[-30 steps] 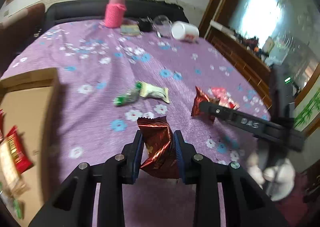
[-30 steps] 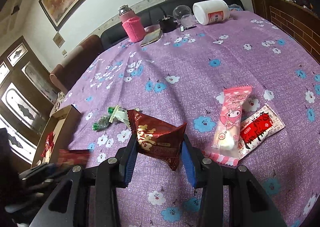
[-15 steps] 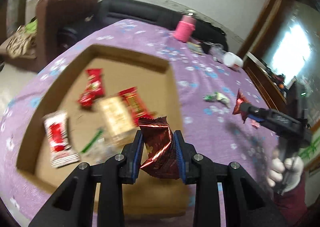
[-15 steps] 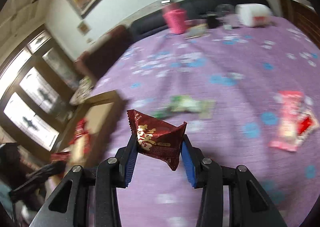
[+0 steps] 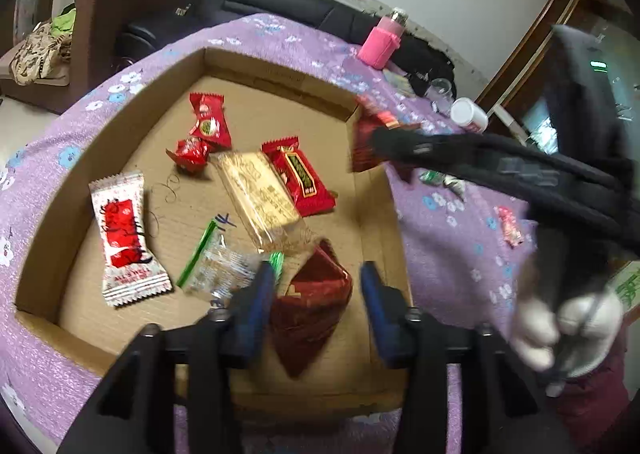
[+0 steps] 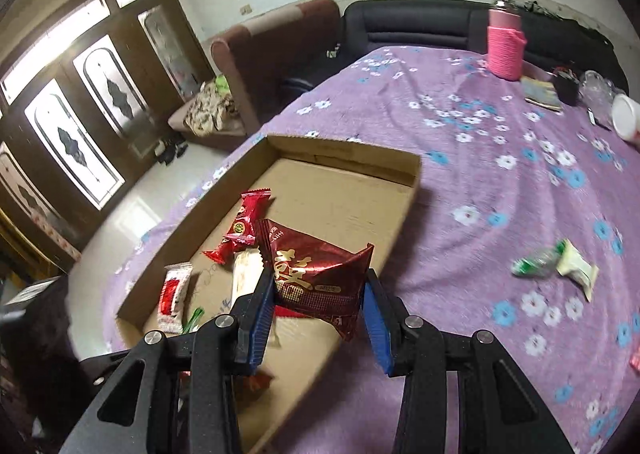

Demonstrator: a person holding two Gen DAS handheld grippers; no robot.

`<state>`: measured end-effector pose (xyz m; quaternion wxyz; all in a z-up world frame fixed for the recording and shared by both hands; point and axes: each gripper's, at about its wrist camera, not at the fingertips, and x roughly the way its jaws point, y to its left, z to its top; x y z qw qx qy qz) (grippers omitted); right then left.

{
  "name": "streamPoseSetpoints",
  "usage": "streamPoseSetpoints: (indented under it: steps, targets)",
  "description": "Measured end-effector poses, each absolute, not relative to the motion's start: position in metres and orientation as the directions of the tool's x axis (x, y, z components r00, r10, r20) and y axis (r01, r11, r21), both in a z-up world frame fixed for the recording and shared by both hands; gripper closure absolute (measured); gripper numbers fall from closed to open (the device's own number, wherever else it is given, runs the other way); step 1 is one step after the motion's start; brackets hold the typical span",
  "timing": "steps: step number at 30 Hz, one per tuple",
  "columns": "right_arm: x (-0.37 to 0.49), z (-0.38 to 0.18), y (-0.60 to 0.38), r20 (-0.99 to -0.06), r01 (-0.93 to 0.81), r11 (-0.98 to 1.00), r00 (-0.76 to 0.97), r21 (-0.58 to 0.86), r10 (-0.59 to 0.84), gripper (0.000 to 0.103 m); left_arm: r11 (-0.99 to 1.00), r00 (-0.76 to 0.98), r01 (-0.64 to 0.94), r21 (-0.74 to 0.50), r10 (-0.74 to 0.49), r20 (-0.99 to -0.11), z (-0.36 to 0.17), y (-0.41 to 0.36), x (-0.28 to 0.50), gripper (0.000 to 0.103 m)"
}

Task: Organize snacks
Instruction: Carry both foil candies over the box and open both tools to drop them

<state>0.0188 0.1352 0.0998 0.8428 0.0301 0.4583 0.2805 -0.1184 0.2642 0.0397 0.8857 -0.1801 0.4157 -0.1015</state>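
Observation:
A shallow cardboard box [image 5: 276,70] lies on the purple flowered cloth and holds several wrapped snacks. My left gripper [image 5: 318,296] is open above the box's near right corner, with a dark red foil packet [image 5: 312,306] loose between its spread jaws, blurred as if dropping. My right gripper [image 6: 318,294] is shut on a dark red foil packet [image 6: 316,274] with gold lettering, held above the box's [image 6: 414,174] right side. In the left wrist view the right gripper [image 5: 384,138] reaches over the box's far right corner.
Green-and-white wrapped snacks [image 6: 560,264] lie on the cloth right of the box; a red-and-pink packet [image 5: 508,224] lies further right. A pink-sleeved bottle [image 6: 505,44], a glass, a white jar [image 5: 468,116] and small items stand at the far edge. Sofas lie beyond.
Both grippers moved left from the cloth to over the box. My left gripper has opened and let go of its foil packet. The right gripper still holds its packet.

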Motion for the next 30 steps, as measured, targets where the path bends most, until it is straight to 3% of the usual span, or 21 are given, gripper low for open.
streamPoseSetpoints:
  steps: [14,17,27,30]
  targets:
    - [0.056,0.075,0.166,-0.800,-0.361,0.897,0.442,0.257,0.407,0.053,0.886,0.714,-0.033,-0.462,-0.303,-0.631,0.061,0.314,-0.140,0.041]
    - [0.053,0.082,0.163,-0.784,-0.362,0.897,0.466,0.255,0.411,0.052,0.887,0.716,-0.041,-0.460,-0.295,-0.632,0.061,0.314,-0.141,0.036]
    - [0.032,0.114,0.123,-0.721,-0.345,0.901,0.551,0.263,0.421,0.047,0.896,0.712,-0.024,-0.444,-0.297,-0.637,0.066,0.301,-0.140,0.033]
    - [0.028,0.119,0.096,-0.706,-0.308,0.908,0.573,0.284,0.415,0.047,0.907,0.723,-0.026,-0.421,-0.274,-0.634,0.071,0.296,-0.143,0.023]
